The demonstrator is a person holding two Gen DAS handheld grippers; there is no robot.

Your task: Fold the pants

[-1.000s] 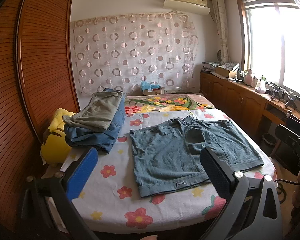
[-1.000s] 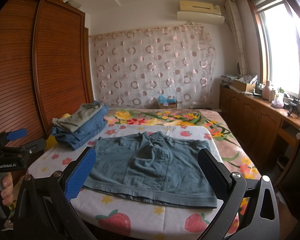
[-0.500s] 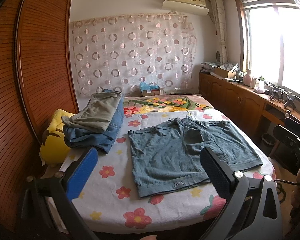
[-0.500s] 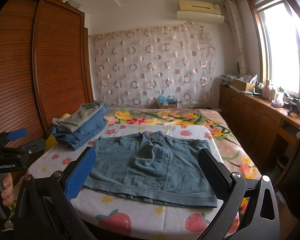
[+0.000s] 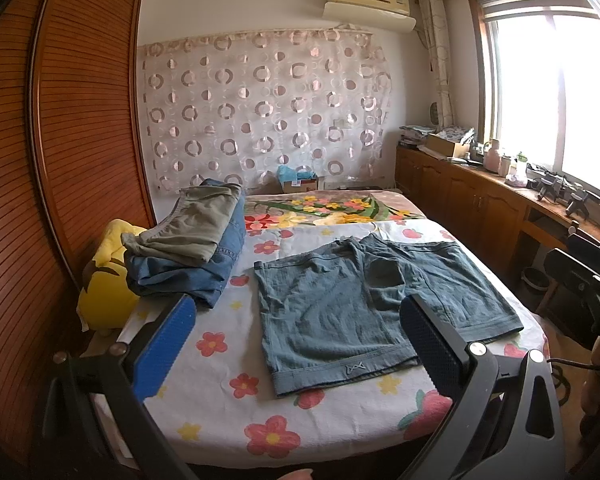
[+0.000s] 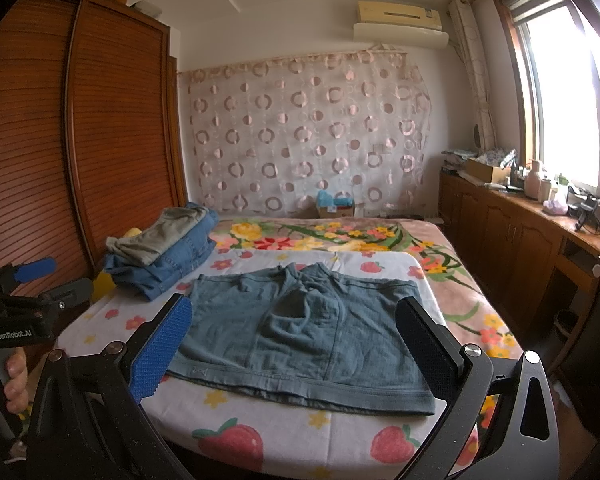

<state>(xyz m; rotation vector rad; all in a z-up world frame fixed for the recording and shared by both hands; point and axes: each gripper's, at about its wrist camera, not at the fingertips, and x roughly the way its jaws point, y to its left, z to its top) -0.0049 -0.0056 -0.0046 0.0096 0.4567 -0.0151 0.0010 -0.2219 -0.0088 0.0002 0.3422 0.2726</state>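
Blue-grey pants (image 5: 364, 304) lie flat and spread on the bed (image 5: 340, 416), near edge centre, w/ no fold made yet, so the whole task's left. Left gripper (image 5: 296, 344) and right gripper (image 6: 292, 344) both hover off the near edge w/ fingers wide apart, holding nothing. Far left: stack of folded clothes (image 5: 196, 240), prob. done already.

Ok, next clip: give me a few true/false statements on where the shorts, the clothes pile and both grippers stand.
1. The teal shorts lie spread flat on the bed. True.
2. The left gripper is shut on a hem. False: it is open, holding nothing.
3. An olive garment tops the folded jeans. True.
4. The right gripper holds the shorts. False: it is open and empty.
5. The shorts are folded in half. False: both legs lie open.
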